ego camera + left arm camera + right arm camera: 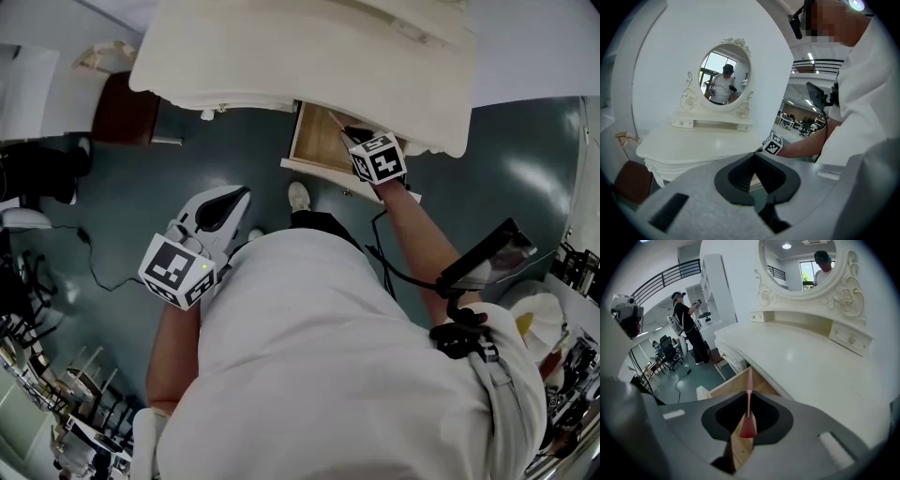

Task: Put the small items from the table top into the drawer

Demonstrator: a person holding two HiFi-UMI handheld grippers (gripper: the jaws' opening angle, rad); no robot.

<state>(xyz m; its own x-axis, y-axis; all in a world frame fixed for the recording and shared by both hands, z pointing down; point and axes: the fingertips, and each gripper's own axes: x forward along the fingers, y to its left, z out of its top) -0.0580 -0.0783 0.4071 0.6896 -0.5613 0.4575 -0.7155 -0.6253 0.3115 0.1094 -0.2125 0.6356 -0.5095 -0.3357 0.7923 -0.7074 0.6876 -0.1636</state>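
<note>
My right gripper (pixel 352 137) reaches over the open wooden drawer (pixel 317 142) under the front edge of the cream dressing table (pixel 300 56). In the right gripper view its jaws (pixel 749 401) are shut on a thin pink-red stick-like item (pixel 749 392) that points forward above the drawer (pixel 725 386). The tabletop (pixel 811 366) beside it looks bare. My left gripper (pixel 228 201) hangs lower, in front of the person's body and away from the table, its jaws (pixel 752 176) shut with nothing in them. From the left gripper view the right gripper's marker cube (pixel 772 143) shows at the table's edge.
An oval mirror (pixel 801 263) with two small drawers (pixel 848 338) under it stands at the back of the table. A brown stool (pixel 127 108) sits left of the table and a cable (pixel 94 262) lies on the floor. Another person (pixel 686 322) stands far off.
</note>
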